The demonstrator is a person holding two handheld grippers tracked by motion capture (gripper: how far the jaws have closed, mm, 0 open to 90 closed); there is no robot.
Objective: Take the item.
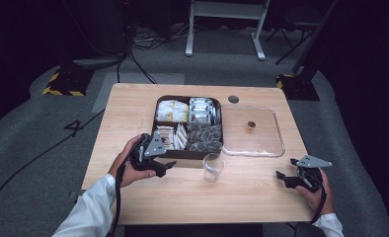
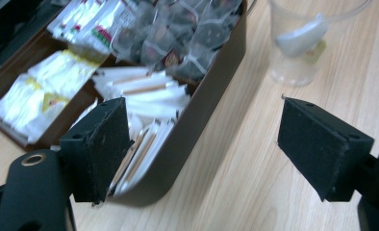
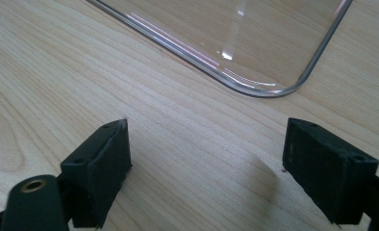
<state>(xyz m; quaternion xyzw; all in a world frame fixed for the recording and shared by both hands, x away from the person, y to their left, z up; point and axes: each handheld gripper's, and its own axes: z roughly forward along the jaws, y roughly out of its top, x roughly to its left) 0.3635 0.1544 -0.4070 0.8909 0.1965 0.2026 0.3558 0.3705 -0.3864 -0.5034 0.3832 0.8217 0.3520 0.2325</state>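
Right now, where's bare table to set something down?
Free: the left strip between the brown tea box and the table's left edge; the front stretch between the plastic cup and the right gripper; the far edge behind the box. Crowded: centre, where box, clear lid and cup sit close, with the left gripper at the box's front corner.

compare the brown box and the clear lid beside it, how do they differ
The brown box is opaque, deep and packed with tea bags and sachets; the clear lid is see-through, shallow and carries one small knob. Both are rounded rectangles of similar size lying flat on the table.
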